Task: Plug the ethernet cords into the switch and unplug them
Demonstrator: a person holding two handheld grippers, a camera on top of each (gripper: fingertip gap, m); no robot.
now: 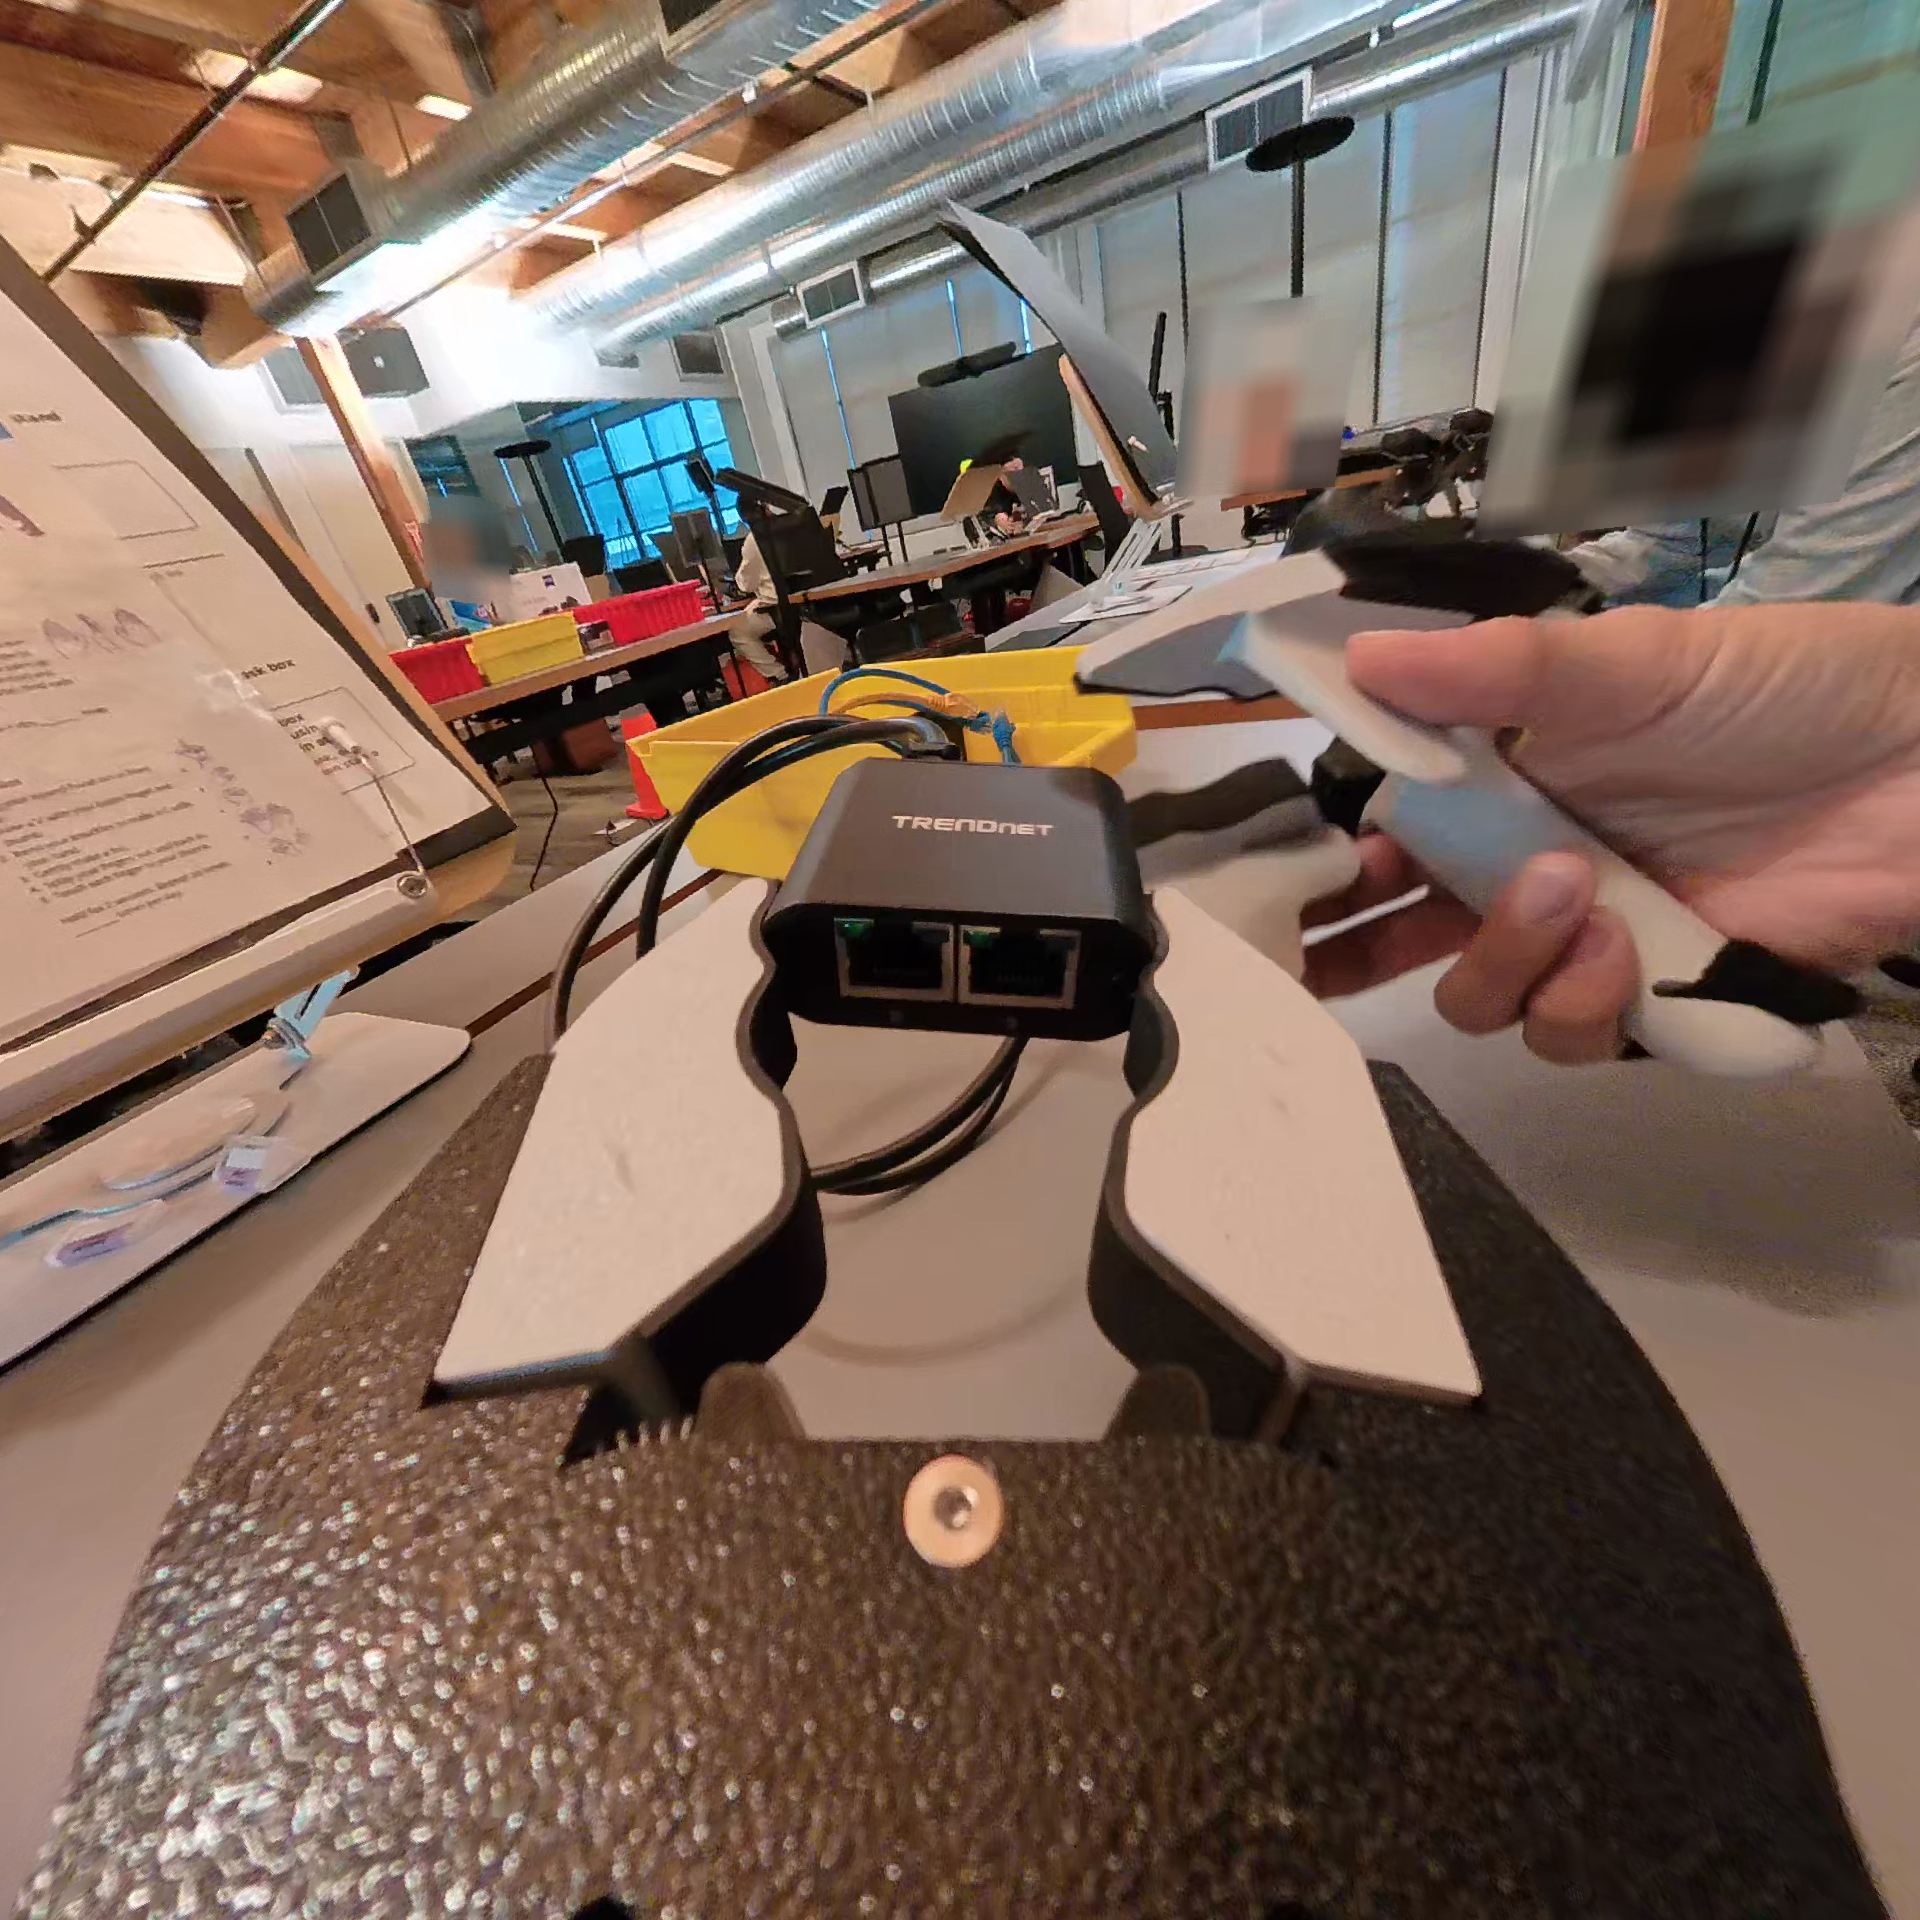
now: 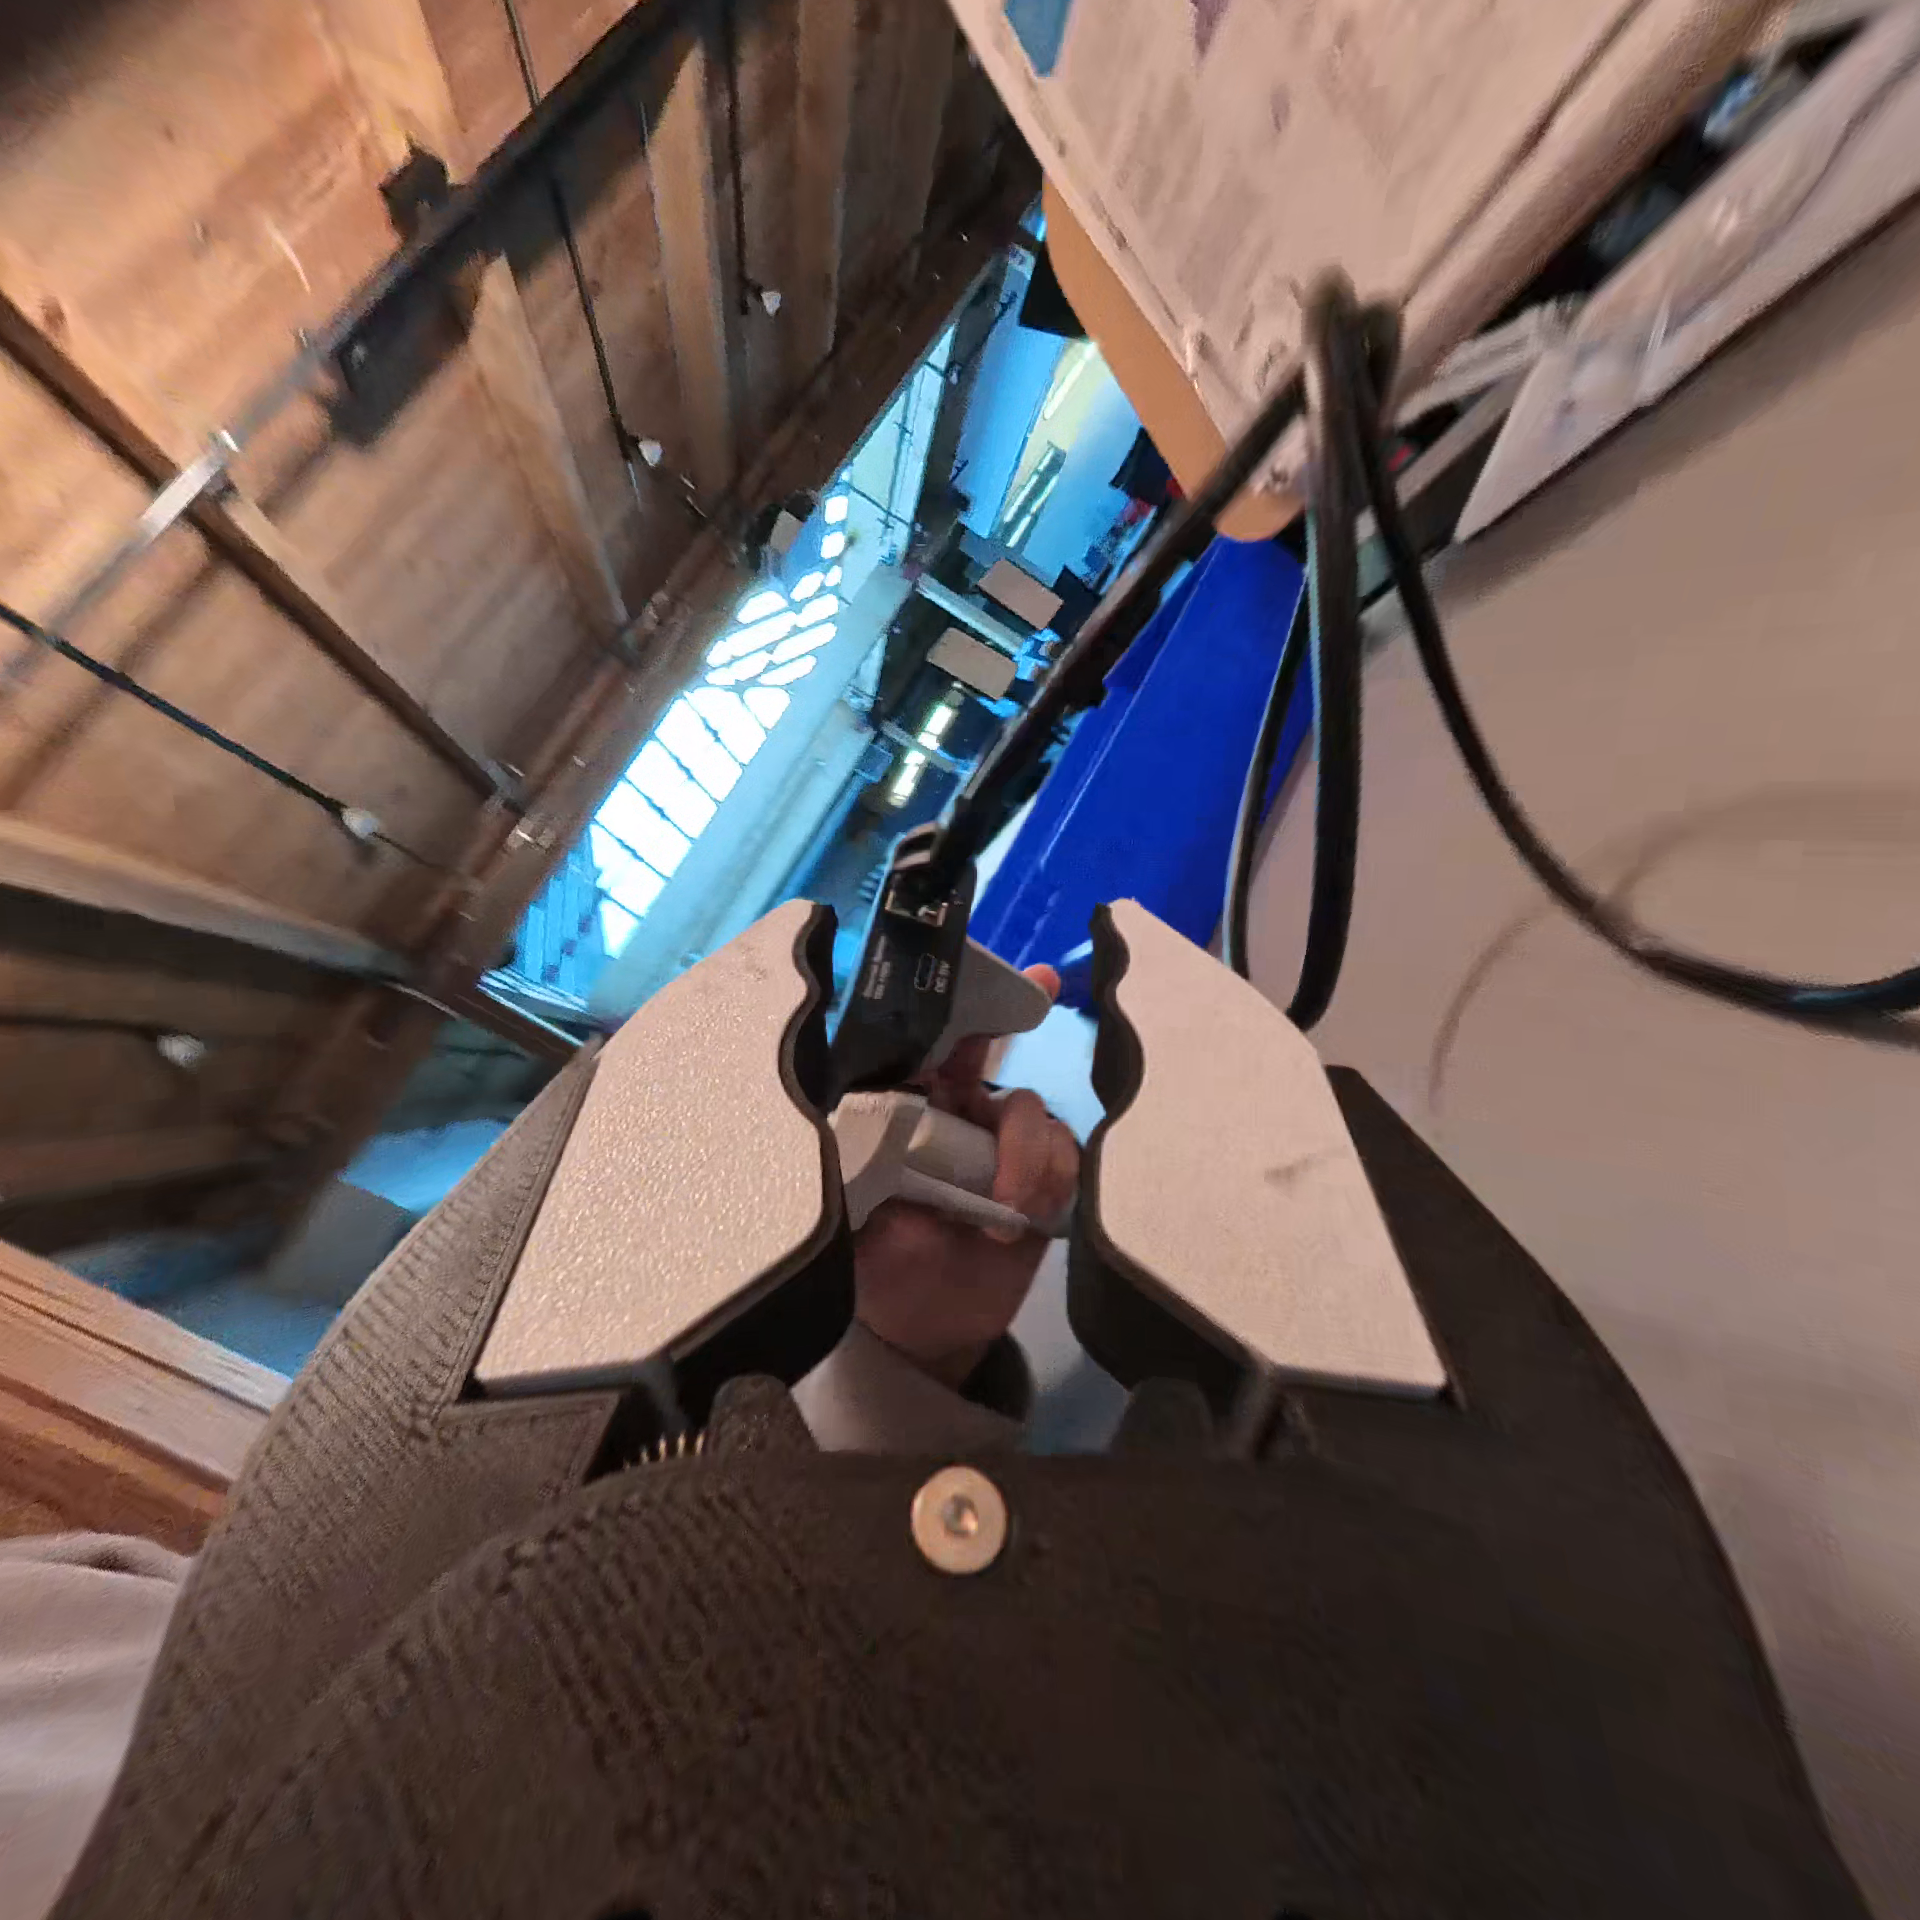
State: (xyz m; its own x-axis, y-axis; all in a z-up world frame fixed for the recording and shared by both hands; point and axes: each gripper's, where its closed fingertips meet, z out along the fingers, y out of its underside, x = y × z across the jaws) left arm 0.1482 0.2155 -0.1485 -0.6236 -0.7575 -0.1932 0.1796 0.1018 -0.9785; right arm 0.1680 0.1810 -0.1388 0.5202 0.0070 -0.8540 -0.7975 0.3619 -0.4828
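Note:
My left gripper (image 1: 961, 982) is shut on a black switch (image 1: 966, 842) and holds it by its sides just above the table. Two empty ports (image 1: 956, 961) face the camera. A black cable (image 1: 644, 862) loops from the switch's far side down under it. My right gripper (image 2: 961, 935) is open and empty, tilted in the air to the right of the switch; its fingers (image 1: 1278, 613) show in the left wrist view, held by a hand. The right wrist view shows the switch's far side (image 2: 904, 977) with the black cable (image 2: 1039, 727) plugged in. Blue and orange cord ends (image 1: 977, 717) lie in a yellow bin.
The yellow bin (image 1: 727, 769) sits just behind the switch. A tilted stand with a printed sheet (image 1: 187, 727) is at the left. A blue bin (image 2: 1143, 790) shows beyond the switch. The grey table (image 1: 1558, 1195) runs underneath. Desks and seated people are far behind. Left tips to right tips: about 5 centimetres.

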